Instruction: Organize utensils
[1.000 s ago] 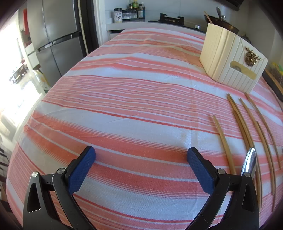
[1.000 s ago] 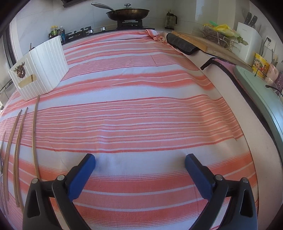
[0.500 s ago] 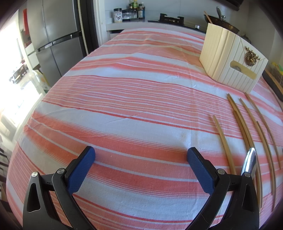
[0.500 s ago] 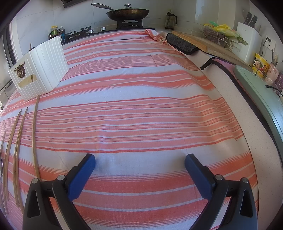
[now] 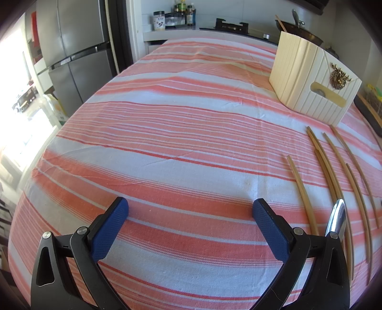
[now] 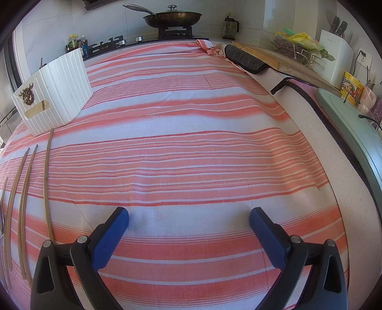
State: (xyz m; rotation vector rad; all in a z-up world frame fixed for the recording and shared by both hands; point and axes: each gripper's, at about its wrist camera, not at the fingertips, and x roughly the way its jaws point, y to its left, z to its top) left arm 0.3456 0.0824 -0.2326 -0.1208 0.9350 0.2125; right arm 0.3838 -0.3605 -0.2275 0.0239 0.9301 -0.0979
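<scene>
Covering the whole counter, a striped tablecloth (image 5: 181, 133) in coral, white and thin red bands runs back to a gas hob (image 6: 175, 32) where a lidded frying pan (image 6: 173, 16) sits. The left gripper (image 5: 190, 209) hovers low over the cloth with its blue-padded jaws spread wide and nothing between them; the right gripper (image 6: 189, 218) does the same over a bare stretch of cloth further right, jaws equally wide and holding nothing.

Wooden chopsticks (image 5: 334, 171) lie loose on the cloth in a rough fan, just to the right of the left gripper and well to the left of the right one. Among them, near the left gripper's right finger, lies a shiny metal utensil handle (image 5: 337, 218), partly hidden by the gripper body. Beyond the chopsticks stands a cream ribbed utensil holder (image 5: 308, 81), upright, with a slot handle and a brass ornament on its face; its near corner sits close to the far tips of the sticks.

A steel refrigerator (image 5: 74, 54) stands left of the counter, with spice jars (image 5: 172, 18) on a ledge behind. On the right side run a wooden cutting board (image 6: 269, 57), a green board (image 6: 353, 128), a dish rack (image 6: 296, 50) and a white knife block (image 6: 334, 54).
</scene>
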